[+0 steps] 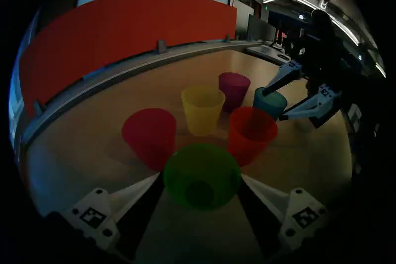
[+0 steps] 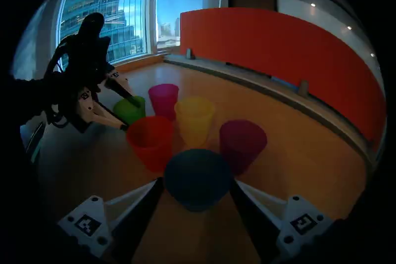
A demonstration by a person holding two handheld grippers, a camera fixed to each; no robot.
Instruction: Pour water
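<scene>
Green cup [image 1: 202,181] sits at the bottom middle of the left gripper view, big and close, and you can look down into it. The left gripper [image 1: 202,176] holds it. Its jaws are closed on the cup, with one white finger [image 1: 139,192] touching each side.

Six cups stand close together on the wooden tabletop [image 1: 74,160]. From left to right in this view:
- First comes the red cup [image 1: 150,135], at the middle left.
- Next is the green cup, down low.
- Behind it, in the middle, stands the yellow cup [image 1: 203,109].
- The purple cup [image 1: 233,88] is farther back.
- The orange cup [image 1: 250,132] is just beside the green one.
- At the middle right stands the teal cup [image 1: 270,103].

The right gripper [image 1: 271,105] reaches in from the upper right. Its jaws are around the teal cup, one finger on each side. A long red wall [image 1: 123,31] runs across the upper left.

In the right gripper view, the left gripper is at the middle left with the green cup between its fingers. Tall windows [image 2: 114,11] are behind it, at the upper left. The teal cup stands upright at the bottom middle. The right gripper's own two fingers touch both of its sides.
</scene>
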